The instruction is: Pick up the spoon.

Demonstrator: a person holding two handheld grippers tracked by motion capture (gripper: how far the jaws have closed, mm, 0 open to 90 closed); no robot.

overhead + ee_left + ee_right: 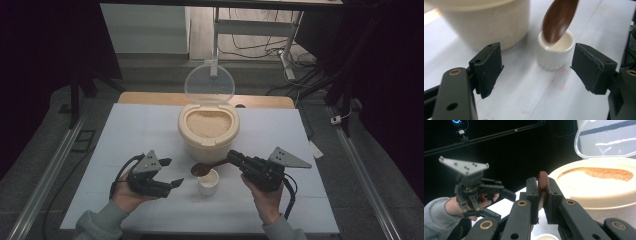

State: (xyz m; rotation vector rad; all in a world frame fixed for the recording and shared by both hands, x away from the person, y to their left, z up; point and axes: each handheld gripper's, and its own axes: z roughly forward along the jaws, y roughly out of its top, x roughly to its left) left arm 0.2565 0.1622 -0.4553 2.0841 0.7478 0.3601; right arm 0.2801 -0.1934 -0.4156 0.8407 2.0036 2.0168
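Two grippers, one in each of your hands, over a white table; your right gripper is clenched on the handle of a brown spoon, whose bowl hangs just over a small white cup; your left gripper is released, jaws spread wide, just left of the cup and apart from it; behind the cup stands a cream tub of pale grain, its clear lid raised upright at the back.
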